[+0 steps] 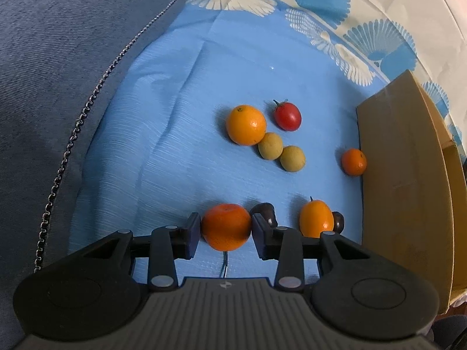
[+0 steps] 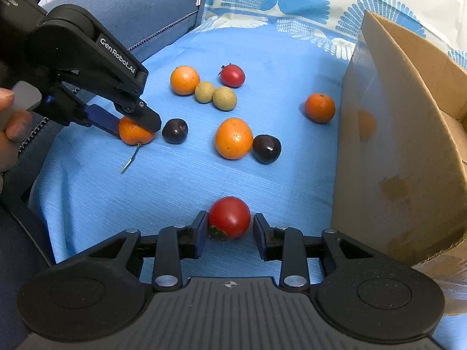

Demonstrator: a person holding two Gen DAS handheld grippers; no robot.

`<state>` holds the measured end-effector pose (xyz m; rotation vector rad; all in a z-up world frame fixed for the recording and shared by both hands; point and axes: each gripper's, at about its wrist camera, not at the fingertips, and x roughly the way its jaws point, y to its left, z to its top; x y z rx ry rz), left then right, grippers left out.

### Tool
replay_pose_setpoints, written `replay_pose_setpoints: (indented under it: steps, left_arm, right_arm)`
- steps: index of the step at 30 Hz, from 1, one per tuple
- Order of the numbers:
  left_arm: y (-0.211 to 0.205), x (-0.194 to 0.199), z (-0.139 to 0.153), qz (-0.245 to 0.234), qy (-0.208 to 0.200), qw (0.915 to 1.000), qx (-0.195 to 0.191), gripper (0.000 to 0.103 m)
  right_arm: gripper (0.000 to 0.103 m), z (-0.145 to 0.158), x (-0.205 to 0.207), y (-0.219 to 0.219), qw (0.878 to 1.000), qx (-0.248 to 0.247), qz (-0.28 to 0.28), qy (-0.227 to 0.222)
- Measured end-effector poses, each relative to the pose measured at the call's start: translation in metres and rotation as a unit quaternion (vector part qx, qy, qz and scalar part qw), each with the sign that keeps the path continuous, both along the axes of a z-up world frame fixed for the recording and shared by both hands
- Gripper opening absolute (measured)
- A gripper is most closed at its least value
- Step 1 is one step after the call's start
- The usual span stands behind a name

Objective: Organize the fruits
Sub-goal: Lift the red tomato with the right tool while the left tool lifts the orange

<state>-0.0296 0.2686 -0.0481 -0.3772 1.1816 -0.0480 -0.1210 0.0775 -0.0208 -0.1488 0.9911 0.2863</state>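
Fruit is nearly all loose on the blue cloth (image 2: 262, 180), so the sorting looks barely begun. The box (image 2: 402, 151) stands at the right edge of the cloth; its inside is hidden from both cameras, so I cannot tell whether anything has gone in.

The left claw (image 1: 226, 227) is closed on a tangerine (image 1: 226, 226): both pads press its sides, and the right wrist view shows the fruit low against the cloth with its green stalk trailing beneath. The right claw (image 2: 230, 229) stands around a tomato (image 2: 229, 217); the left pad touches it, while a gap shows at the right pad, so it reads as open, with no grip yet.

Lying free are a big orange (image 2: 185, 80) touching the first of two green-yellow fruits (image 2: 205, 91), (image 2: 224, 98), which touch each other, and a second tomato (image 2: 232, 75) just beside them. An orange (image 2: 233, 138) touches a dark plum (image 2: 266, 148), another plum (image 2: 174, 130) lies near the held tangerine, and a small orange (image 2: 320, 107) sits close to the box wall.

Judged from this, two fruits are in hand and eight more wait.
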Motion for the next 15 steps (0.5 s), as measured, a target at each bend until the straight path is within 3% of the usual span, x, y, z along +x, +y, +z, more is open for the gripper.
replay_pose_setpoints:
  steps: [8, 15]
  left_arm:
    - [-0.007, -0.001, 0.003, -0.017, -0.009, 0.9997, 0.014, 0.041]
    - [-0.010, -0.003, 0.005, -0.020, -0.015, 0.9995, 0.017, 0.041]
  right_arm:
    - [0.031, 0.003, -0.004, 0.001, 1.000, 0.000, 0.009, -0.017]
    - [0.031, 0.017, -0.005, -0.004, 0.998, 0.044, 0.008, -0.045]
